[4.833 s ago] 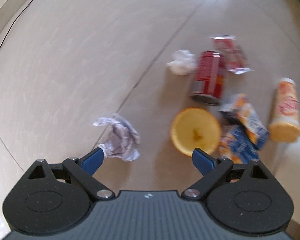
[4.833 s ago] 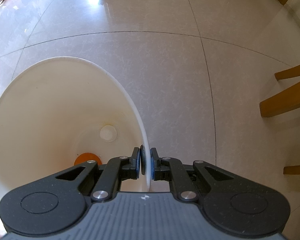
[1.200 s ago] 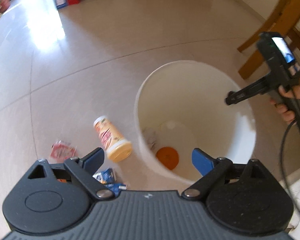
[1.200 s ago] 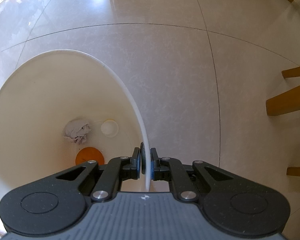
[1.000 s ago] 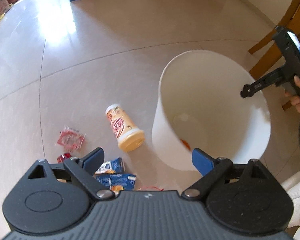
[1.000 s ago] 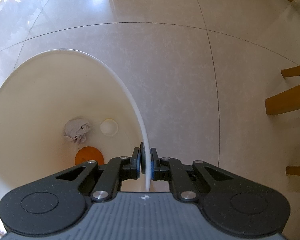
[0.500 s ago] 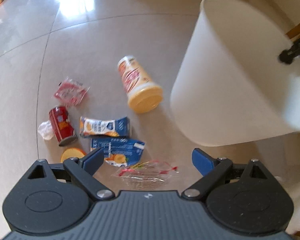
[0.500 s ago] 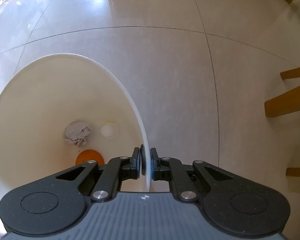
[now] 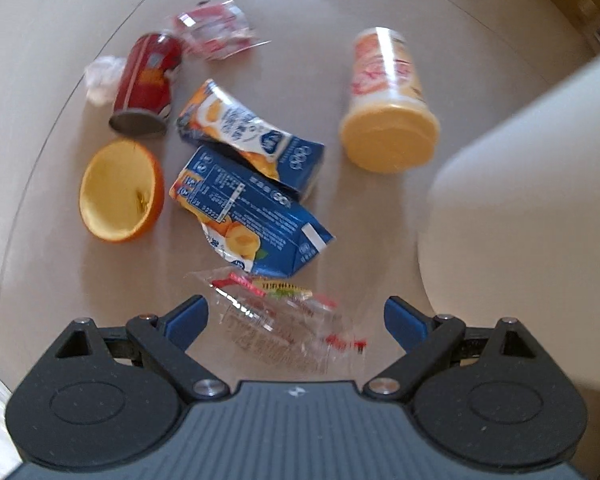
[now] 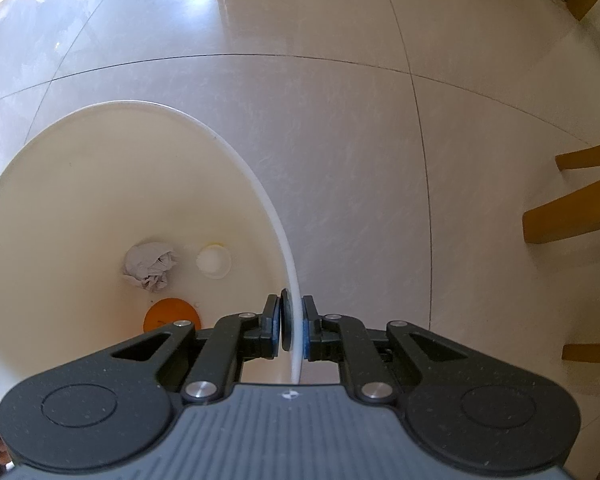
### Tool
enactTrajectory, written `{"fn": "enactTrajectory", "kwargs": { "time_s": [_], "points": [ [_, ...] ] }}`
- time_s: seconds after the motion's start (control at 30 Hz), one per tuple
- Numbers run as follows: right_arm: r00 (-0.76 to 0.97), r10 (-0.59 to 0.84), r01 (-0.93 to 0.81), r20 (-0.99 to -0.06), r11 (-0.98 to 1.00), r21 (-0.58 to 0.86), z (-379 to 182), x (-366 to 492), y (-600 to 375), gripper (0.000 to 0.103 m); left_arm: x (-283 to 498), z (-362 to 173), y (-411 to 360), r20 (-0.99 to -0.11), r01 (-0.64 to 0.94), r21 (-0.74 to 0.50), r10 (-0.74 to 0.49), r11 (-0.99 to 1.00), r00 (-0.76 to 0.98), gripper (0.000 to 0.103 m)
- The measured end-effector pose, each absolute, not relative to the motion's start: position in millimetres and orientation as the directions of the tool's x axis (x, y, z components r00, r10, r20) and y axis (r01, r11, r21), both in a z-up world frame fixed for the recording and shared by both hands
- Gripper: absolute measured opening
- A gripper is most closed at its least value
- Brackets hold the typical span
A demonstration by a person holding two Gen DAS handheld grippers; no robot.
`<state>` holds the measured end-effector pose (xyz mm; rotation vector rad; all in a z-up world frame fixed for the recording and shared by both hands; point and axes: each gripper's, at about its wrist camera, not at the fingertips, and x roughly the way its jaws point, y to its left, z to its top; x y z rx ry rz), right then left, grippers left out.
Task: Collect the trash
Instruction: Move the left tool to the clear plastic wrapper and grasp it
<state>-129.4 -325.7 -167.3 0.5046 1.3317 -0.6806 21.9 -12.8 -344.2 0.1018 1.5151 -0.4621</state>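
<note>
1. The left gripper (image 9: 296, 318) is hovering with jaws spread wide and empty over a clear wrapper (image 9: 284, 320) lying on the floor.
2. The right gripper (image 10: 291, 326) is clamping the rim of the white bin (image 10: 256, 184), jaws narrow on its wall.
3. Crumpled paper (image 10: 152, 266) is lying inside the bin; two juice cartons (image 9: 252, 216), a can (image 9: 146, 84), an orange half (image 9: 120, 190) and a tube (image 9: 386, 100) are lying loose just beside it.
4. Judged step: picking the next piece. The next move is calling for a descent and a flat pinch on the thin wrapper.
</note>
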Motion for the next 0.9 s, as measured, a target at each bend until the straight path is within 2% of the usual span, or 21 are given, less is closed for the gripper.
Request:
{"fn": "enactTrajectory", "kwargs": {
  "time_s": [0.23,0.47,0.63,0.7,0.8,0.9],
  "points": [
    [0.093,-0.168,0.704,-0.981,0.708,-0.054,-168,-128,-323,0.013,16,-390,-12,-0.993,0.22,-0.115,-0.112,0.969,-0.024,0.094],
    [0.095,-0.169,0.704,-0.981,0.708,-0.054,-168,-129,-322,0.013,9,-403,0,-0.988,0.194,-0.147,-0.135,0.97,-0.073,0.094],
    [0.097,-0.168,0.704,-0.981,0.708,-0.052,-167,-130,-323,0.013,7,-409,20,-0.992,0.225,-0.107,-0.089,0.968,-0.086,0.094],
    [0.097,-0.168,0.705,-0.981,0.708,-0.052,-167,-130,-323,0.013,7,-413,31,-0.994,0.2,-0.079,-0.06,0.977,-0.096,0.094],
    [0.097,-0.169,0.705,-0.981,0.708,-0.052,-167,-130,-323,0.013,9,-421,44,-0.989,0.115,-0.088,-0.073,0.989,-0.132,0.094],
    [0.096,-0.17,0.706,-0.981,0.706,-0.053,-167,-130,-323,0.013,11,-425,44,-0.989,0.098,-0.091,-0.078,0.991,-0.128,0.094]
  ]
}}
